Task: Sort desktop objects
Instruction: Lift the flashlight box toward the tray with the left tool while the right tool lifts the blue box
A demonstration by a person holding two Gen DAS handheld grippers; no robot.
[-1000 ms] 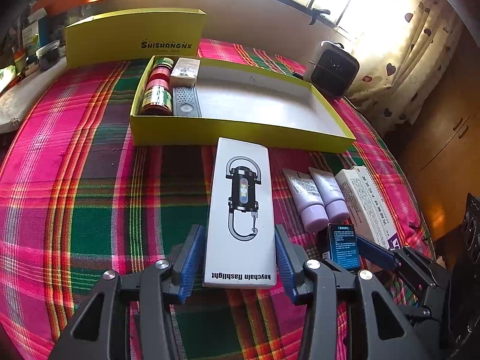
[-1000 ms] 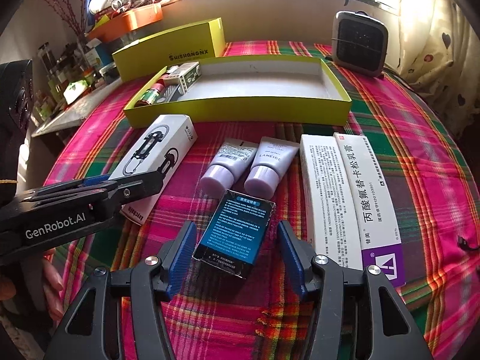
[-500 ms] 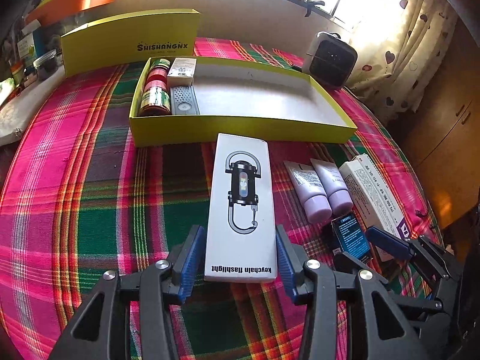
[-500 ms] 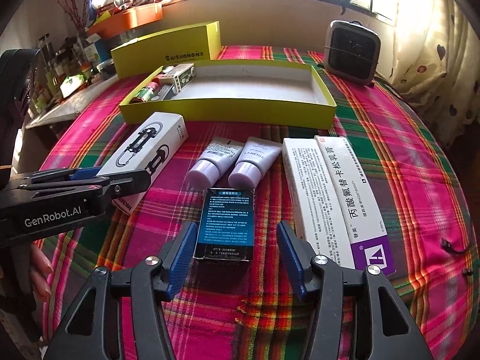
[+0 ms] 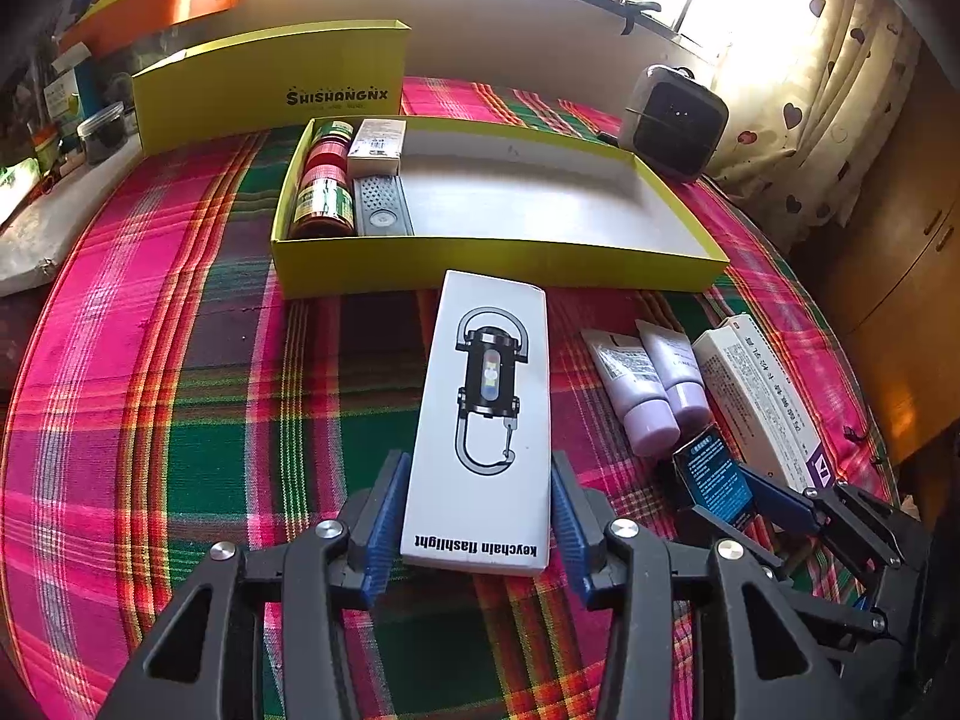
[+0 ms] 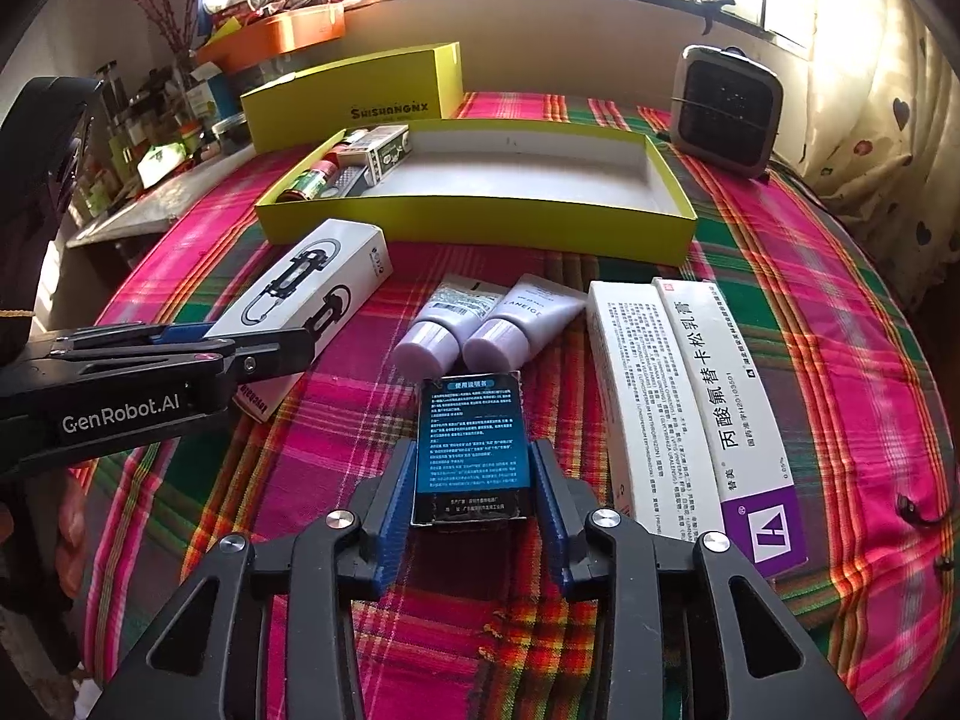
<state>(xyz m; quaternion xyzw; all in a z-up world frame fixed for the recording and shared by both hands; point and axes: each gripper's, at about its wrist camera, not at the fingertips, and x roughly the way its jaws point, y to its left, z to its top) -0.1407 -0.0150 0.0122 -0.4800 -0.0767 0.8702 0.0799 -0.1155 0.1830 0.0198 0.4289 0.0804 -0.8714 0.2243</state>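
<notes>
A white keychain flashlight box (image 5: 489, 372) lies lengthwise on the plaid cloth, its far end at the front wall of the open yellow tray (image 5: 492, 267). My left gripper (image 5: 477, 510) is shut on its near end, blue pads against both long sides. To its right, my right gripper (image 6: 471, 498) is shut on a small dark box with blue print (image 6: 471, 438). Two lilac tubes (image 6: 480, 324) lie just beyond the dark box. Two long white medicine cartons (image 6: 690, 408) lie to its right.
The tray's left end holds red jars (image 5: 321, 180), a small white box (image 5: 378, 144) and a grey flat item (image 5: 381, 210). The yellow lid (image 5: 270, 84) stands behind it. A small heater (image 5: 672, 120) sits at the back right. Shelf clutter lines the left.
My right gripper's fingers have closed from wide apart onto the dark box, which has turned straight between them. The left gripper keeps its hold on the flashlight box.
</notes>
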